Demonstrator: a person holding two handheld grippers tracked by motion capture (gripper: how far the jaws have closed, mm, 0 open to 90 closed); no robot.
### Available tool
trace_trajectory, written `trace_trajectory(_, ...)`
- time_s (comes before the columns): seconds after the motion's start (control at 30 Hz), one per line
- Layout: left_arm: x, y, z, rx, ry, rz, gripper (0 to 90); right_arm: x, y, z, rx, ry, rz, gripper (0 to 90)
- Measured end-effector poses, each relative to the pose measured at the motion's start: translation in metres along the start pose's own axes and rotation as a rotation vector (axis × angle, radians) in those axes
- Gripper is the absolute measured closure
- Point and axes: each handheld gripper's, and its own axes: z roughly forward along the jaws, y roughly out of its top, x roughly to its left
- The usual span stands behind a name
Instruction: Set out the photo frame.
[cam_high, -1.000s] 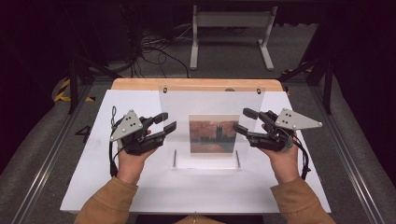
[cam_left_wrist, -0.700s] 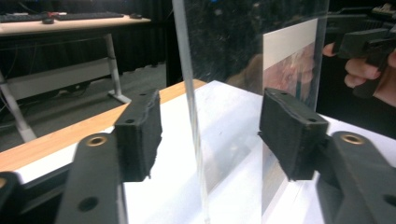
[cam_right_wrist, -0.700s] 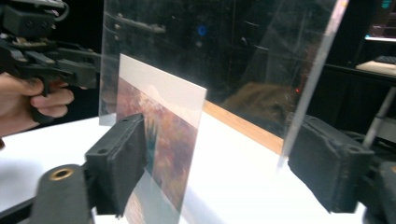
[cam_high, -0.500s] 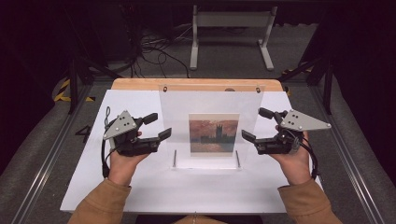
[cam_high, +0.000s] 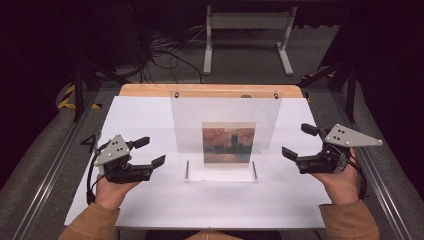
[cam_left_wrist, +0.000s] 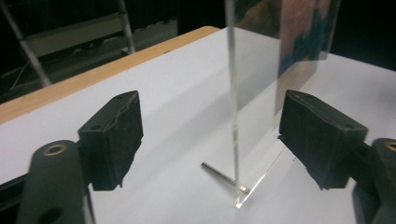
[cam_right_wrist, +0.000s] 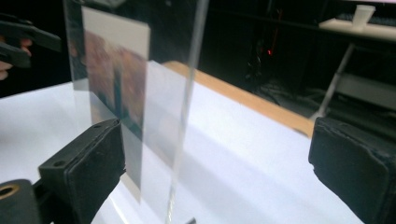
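Note:
A clear acrylic frame (cam_high: 225, 115) stands upright on the white table (cam_high: 145, 115), with a small reddish painting print (cam_high: 228, 144) inside it. To its left a hand holds my left gripper (cam_high: 152, 150), open, a short way off the pane. To its right, my right gripper (cam_high: 298, 140) is open too, also apart from the frame. In the left gripper view the pane's edge (cam_left_wrist: 232, 93) and its metal foot (cam_left_wrist: 219, 171) stand between the two black pads (cam_left_wrist: 112, 135). The right gripper view shows the pane's edge (cam_right_wrist: 184, 107) and print (cam_right_wrist: 116, 74) between its pads (cam_right_wrist: 88, 163).
A wooden strip (cam_high: 210, 90) borders the table's far edge. Beyond it lie cables (cam_high: 165, 50) and a white metal stand (cam_high: 247, 30) on the floor. Metal rails (cam_high: 50, 170) run along both sides of the table.
Both grippers have drawn outward, away from the frame's sides, and stand farther apart than a second ago. The frame has not moved.

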Motion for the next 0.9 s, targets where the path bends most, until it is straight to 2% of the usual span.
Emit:
trace_trajectory(0.2,0.015,-0.024,-0.003,0.03,0.047,-0.049,15.5,-0.009,-0.028,-0.005,0.028,-0.003,0.042,2.6)
trace_trajectory(0.23,0.015,-0.024,-0.003,0.03,0.047,-0.049,15.1,-0.009,-0.028,-0.005,0.028,-0.003,0.042,2.6)
trace_trajectory(0.27,0.017,-0.03,-0.003,0.041,0.046,-0.05,14.6,-0.011,-0.037,-0.005,0.04,0.003,0.054,2.2)
trace_trajectory(0.43,0.022,-0.045,0.003,0.059,0.026,-0.065,13.3,-0.014,-0.057,-0.004,0.057,-0.015,0.07,2.2)
trace_trajectory(0.6,0.027,-0.06,0.009,0.063,0.044,-0.075,12.7,-0.019,-0.078,0.0,0.065,-0.022,0.097,2.2)
trace_trajectory(0.7,0.029,-0.071,0.014,0.06,0.077,-0.046,13.7,-0.021,-0.088,0.002,0.077,-0.048,0.108,2.7)
trace_trajectory(0.8,0.03,-0.076,0.018,0.08,0.082,-0.036,13.5,-0.022,-0.096,0.005,0.088,-0.057,0.114,2.7)
trace_trajectory(0.9,0.032,-0.082,0.022,0.081,0.077,-0.057,13.3,-0.027,-0.11,0.009,0.099,-0.065,0.129,2.7)
